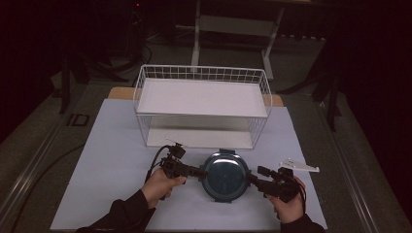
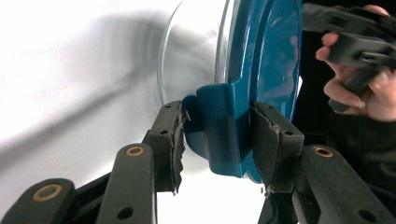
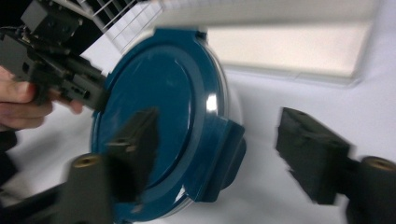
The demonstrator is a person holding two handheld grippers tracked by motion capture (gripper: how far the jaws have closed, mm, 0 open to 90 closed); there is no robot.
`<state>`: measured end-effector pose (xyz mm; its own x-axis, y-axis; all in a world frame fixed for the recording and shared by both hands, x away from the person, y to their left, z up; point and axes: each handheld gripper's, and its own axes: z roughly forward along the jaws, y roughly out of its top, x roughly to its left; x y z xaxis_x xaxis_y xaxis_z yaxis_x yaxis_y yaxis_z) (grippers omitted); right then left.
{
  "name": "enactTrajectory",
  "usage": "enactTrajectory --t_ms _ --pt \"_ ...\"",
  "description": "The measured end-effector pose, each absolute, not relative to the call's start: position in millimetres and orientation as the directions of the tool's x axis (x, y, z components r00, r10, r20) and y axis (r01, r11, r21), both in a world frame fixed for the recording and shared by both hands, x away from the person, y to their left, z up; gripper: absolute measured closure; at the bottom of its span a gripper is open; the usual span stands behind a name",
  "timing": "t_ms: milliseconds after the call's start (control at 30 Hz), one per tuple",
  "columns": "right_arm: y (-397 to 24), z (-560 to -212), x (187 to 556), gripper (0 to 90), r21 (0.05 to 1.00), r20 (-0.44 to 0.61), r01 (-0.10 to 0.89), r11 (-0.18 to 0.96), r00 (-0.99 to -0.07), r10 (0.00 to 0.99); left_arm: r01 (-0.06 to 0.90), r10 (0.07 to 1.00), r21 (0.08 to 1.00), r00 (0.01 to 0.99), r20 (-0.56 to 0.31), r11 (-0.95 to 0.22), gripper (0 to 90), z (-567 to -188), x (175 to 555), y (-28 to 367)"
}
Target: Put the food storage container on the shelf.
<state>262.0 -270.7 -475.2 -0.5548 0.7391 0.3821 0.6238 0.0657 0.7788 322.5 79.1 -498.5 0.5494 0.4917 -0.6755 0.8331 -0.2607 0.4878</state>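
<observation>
A round clear container with a dark teal lid (image 1: 224,175) lies on the white mat (image 1: 111,160) in front of me. My left gripper (image 1: 201,172) is at its left side, shut on the lid's teal clip tab (image 2: 224,126), both pads pressing the tab. My right gripper (image 1: 251,178) is at the lid's right side. Its jaws stand wide open around the opposite clip tab (image 3: 224,154), one jaw over the lid (image 3: 154,121), the other out over the mat. The right gripper view is blurred by motion.
A white wire basket (image 1: 201,104) with a white upper shelf stands just behind the container. A small white plastic piece (image 1: 299,166) lies on the mat beside my right hand. Bare mat stretches to the left and in front.
</observation>
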Motion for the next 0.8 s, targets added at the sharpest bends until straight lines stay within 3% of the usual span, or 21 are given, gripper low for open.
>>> enactTrajectory --t_ms 333,800 --pt "-278 -490 273 49.0 0.657 0.558 0.752 0.060 -0.537 0.633 0.798 0.468 0.530 0.599 -0.649 -0.286 57.7 -498 315 80" --pt "-281 -503 277 54.9 0.583 0.657 0.812 0.037 -0.497 0.567 0.795 0.477 0.546 0.600 -0.642 -0.265 57.6 -500 309 82"
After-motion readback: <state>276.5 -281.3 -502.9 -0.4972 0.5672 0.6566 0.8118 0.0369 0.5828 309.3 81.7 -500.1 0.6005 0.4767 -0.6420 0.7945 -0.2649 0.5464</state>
